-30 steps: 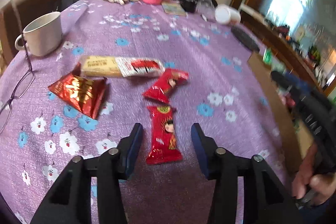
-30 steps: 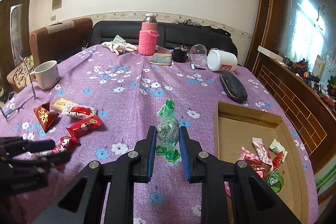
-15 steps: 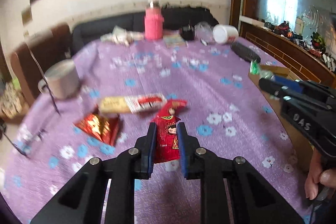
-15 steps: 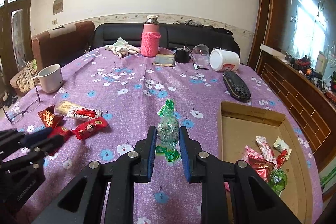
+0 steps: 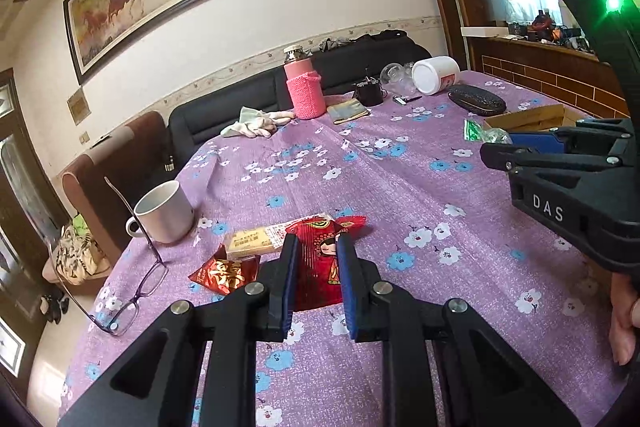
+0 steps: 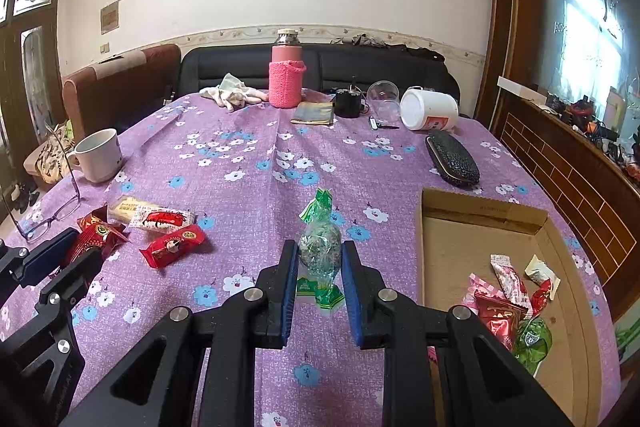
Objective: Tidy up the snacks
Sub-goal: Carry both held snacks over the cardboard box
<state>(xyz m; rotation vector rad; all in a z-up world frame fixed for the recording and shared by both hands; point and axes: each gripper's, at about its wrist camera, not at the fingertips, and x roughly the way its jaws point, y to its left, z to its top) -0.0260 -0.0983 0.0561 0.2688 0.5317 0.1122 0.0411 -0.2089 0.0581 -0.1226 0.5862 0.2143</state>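
My left gripper (image 5: pixel 316 247) is shut on a red snack packet (image 5: pixel 320 263) with a cartoon figure, held a little above the purple flowered tablecloth (image 5: pixel 400 187). The right wrist view shows that packet (image 6: pixel 100 233) at the far left. My right gripper (image 6: pixel 320 255) is shut on a green-wrapped candy (image 6: pixel 320 247), also off the cloth. A cardboard box (image 6: pixel 484 205) at the right holds several wrapped snacks (image 6: pixel 508 303). On the cloth lie a yellow-and-white bar (image 6: pixel 150 215), a red packet (image 6: pixel 174 245) and a red-and-gold packet (image 5: pixel 224 273).
A white mug (image 5: pixel 164 213) and glasses (image 5: pixel 136 279) sit near the table's left edge. At the far end are a pink bottle (image 6: pixel 286 75), a white jar (image 6: pixel 428 109) on its side and a black case (image 6: pixel 452 159). A person's hand (image 5: pixel 624 323) shows at the right.
The left gripper closed on the red cartoon packet, lifted it off the cloth and tipped upward. The right gripper kept still with the green candy in it.
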